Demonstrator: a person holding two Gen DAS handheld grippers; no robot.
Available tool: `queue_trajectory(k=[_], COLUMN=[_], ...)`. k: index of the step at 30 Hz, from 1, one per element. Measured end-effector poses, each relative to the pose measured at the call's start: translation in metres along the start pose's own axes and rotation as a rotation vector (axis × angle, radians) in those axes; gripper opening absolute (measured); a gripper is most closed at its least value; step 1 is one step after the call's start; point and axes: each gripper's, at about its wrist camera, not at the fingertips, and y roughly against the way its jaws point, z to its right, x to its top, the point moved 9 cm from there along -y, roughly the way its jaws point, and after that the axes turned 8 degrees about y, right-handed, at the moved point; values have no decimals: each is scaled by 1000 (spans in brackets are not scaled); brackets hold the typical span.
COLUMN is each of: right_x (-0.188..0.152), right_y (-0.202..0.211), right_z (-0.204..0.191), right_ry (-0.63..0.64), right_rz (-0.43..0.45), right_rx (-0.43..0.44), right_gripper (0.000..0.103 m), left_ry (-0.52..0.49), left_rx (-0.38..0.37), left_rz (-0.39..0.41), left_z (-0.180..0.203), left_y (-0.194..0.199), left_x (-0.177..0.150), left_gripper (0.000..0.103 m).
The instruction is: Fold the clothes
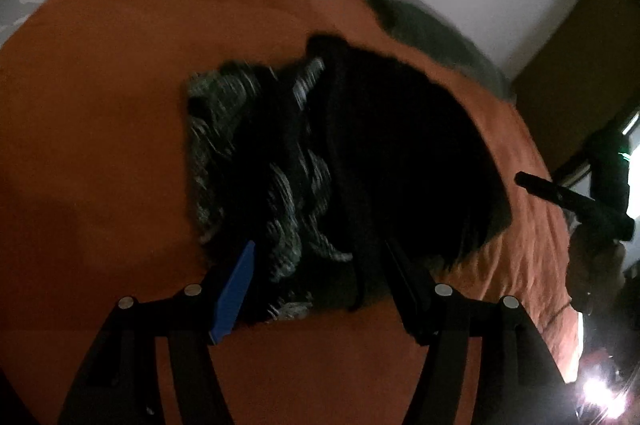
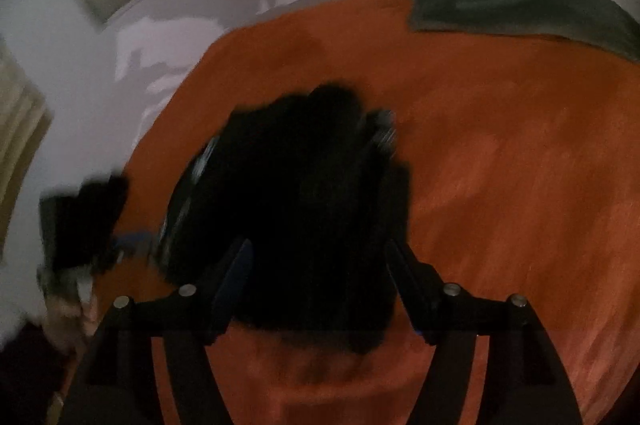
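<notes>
A dark garment (image 1: 360,161) lies bunched on an orange bed cover (image 1: 100,105), roughly at its middle. In the left wrist view one side shows a black fabric with a pale, wavy print, while the other side is plain black and heaped higher. It is neither spread flat nor squared into a neat packet, so it could be a piece waiting to be laid out or one partway through folding. Both views are blurred, so seams and edges cannot be made out.

The left hand-held gripper (image 1: 316,261) has its jaws apart, poised over the near edge of the garment with nothing between them. The right hand-held gripper (image 2: 318,261) also has its jaws apart, above the black heap (image 2: 296,193), and grips no cloth that I can see. A second, dark green piece (image 2: 520,5) lies flat near the far edge of the bed, well apart from the heap.

The main risk is a blind grab. With the layers piled and almost uniformly black in dim light, a jaw could pinch several layers at once, or only the top one, and drag the heap into a worse tangle. Lifting one side alone could let the printed part slide off and undo any fold already there.
</notes>
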Motion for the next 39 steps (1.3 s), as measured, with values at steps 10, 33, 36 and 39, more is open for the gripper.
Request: queue_trajectory(k=[10, 33, 36, 39], right_x=[-29, -50, -36, -32], right_y=[-13, 37, 27, 2], right_z=[-19, -14, -10, -6], right_ry=[10, 62, 35, 5], right_rz=[-41, 20, 7, -46], right_rx=[6, 40, 16, -6], right_gripper=[5, 67, 67, 54], left_ry=[154, -11, -10, -5], left_rx=[-123, -133, -102, -2], left_rz=[3, 4, -32, -90], left_z=[-6, -4, -2, -5], left_y=[2, 32, 27, -3], left_x=[1, -20, -8, -10], left_gripper=[4, 70, 70, 70])
